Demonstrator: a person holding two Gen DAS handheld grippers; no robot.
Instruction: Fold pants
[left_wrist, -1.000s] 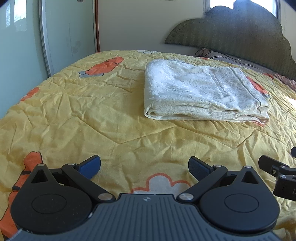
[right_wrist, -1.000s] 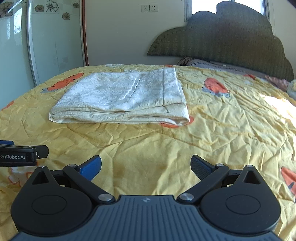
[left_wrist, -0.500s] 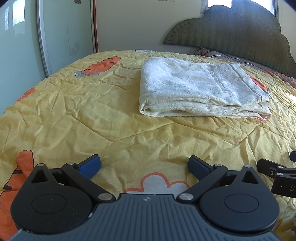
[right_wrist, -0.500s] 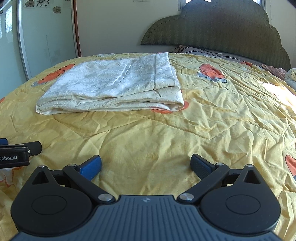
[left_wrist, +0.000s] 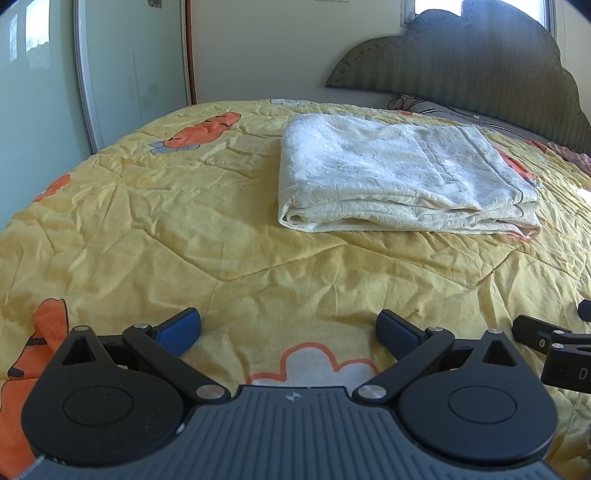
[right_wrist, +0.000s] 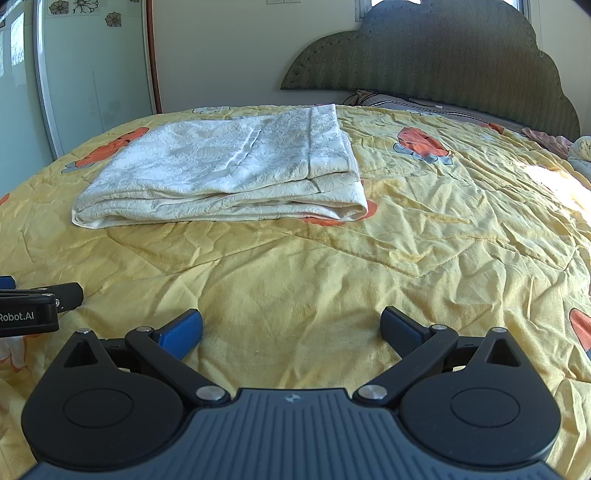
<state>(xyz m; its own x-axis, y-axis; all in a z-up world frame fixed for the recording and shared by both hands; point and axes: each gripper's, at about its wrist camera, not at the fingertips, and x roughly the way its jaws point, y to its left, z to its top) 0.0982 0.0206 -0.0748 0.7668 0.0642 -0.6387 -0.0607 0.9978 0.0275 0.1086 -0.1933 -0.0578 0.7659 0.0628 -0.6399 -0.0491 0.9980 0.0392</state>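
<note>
The cream-white pants (left_wrist: 399, 177) lie folded into a flat rectangle on the yellow bedspread (left_wrist: 184, 229), ahead and to the right in the left wrist view. In the right wrist view the pants (right_wrist: 229, 170) lie ahead and to the left. My left gripper (left_wrist: 289, 329) is open and empty, low over the bedspread, well short of the pants. My right gripper (right_wrist: 291, 329) is open and empty too, also short of the pants. Each gripper shows at the edge of the other's view: the right one (left_wrist: 554, 350), the left one (right_wrist: 33, 306).
A dark padded headboard (right_wrist: 443, 55) stands at the far end, with pillows (right_wrist: 424, 105) below it. A glass wardrobe door (left_wrist: 129, 66) lines the left side. The bedspread (right_wrist: 443, 236) is wrinkled, with orange cartoon prints.
Both grippers have drifted a little; the pants sit slightly differently in each view. The jaws stay open and the pants have not moved on the bed.
</note>
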